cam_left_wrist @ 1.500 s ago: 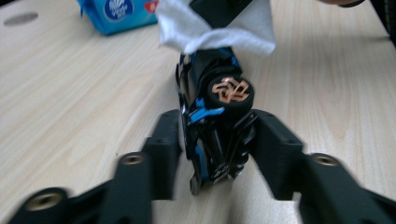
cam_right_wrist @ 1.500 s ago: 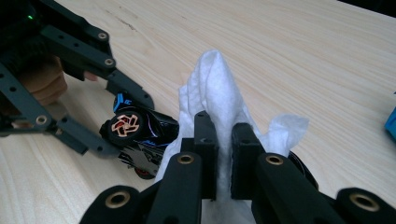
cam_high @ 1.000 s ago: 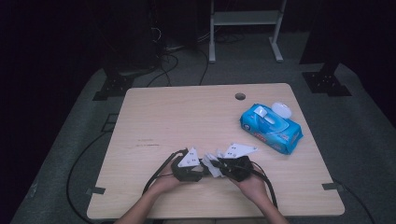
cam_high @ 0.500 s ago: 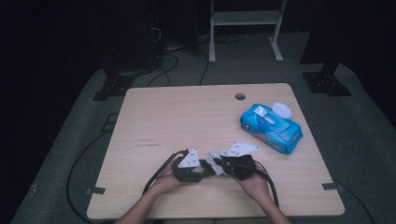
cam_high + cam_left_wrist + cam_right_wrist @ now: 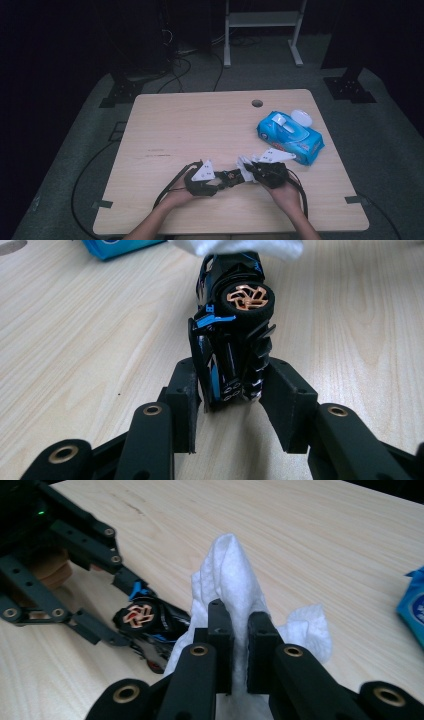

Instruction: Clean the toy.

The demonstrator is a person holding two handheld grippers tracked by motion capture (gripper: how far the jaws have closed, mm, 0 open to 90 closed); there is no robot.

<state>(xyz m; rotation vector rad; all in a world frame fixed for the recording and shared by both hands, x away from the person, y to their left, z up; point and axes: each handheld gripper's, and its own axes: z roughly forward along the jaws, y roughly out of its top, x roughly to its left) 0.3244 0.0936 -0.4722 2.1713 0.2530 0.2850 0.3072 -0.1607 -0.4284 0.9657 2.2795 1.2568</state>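
Observation:
A black and blue toy car (image 5: 235, 330) with a copper-coloured wheel lies on its side between the jaws of my left gripper (image 5: 232, 400), which is shut on its rear end. In the high view the left gripper (image 5: 220, 183) holds the car (image 5: 231, 176) near the table's front edge, pointing right. My right gripper (image 5: 240, 645) is shut on a crumpled white wipe (image 5: 225, 575), and the wipe rests against the far end of the car (image 5: 150, 620). From above, the right gripper (image 5: 252, 172) faces left with the wipe (image 5: 244, 164) at its tip.
A blue pack of wet wipes (image 5: 290, 132) with its white lid flipped open lies on the right part of the wooden table (image 5: 200, 125). A small round hole (image 5: 257, 103) sits near the table's far edge. Cables trail from both grippers off the front edge.
The right gripper with the wipe has shifted a little to the right along the car. The left gripper and the car have stayed put.

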